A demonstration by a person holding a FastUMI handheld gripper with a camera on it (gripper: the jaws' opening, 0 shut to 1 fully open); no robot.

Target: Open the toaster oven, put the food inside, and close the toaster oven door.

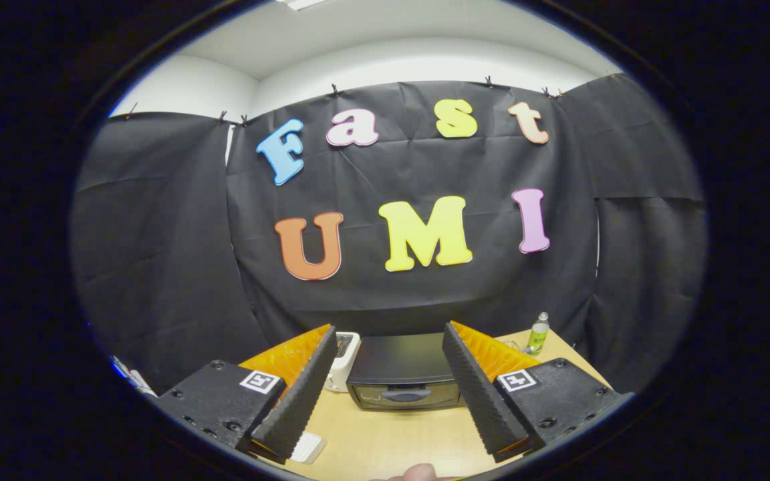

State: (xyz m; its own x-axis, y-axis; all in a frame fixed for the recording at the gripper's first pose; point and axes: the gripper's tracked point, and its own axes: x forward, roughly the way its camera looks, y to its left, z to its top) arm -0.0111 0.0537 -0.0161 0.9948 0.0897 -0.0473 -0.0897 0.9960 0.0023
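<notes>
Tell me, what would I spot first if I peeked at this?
Probably the gripper, with its two fingers spread wide open and holding nothing. Just beyond them, framed between the fingers, sits a black toaster oven with its door shut on a wooden table. A small white appliance stands beside it, and a little bottle stands farther off.

The table (385,437), low in the middle of the frame, has a pale wood-look top, smooth and faintly satin. On it, at lower centre, the toaster oven (404,377) has a matt dark casing, and its door front looks glassy with a soft sheen around a smooth plastic-looking handle. The gripper (390,386) stands wide open with nothing between its fingers (301,394), whose inner faces are ribbed and rough, like matt rubber or foam. At lower right, near the table's far corner, a small bottle (539,333) looks like clear glossy plastic. Just left of the oven, a white appliance (343,361) has a smooth, slightly shiny plastic shell.
</notes>
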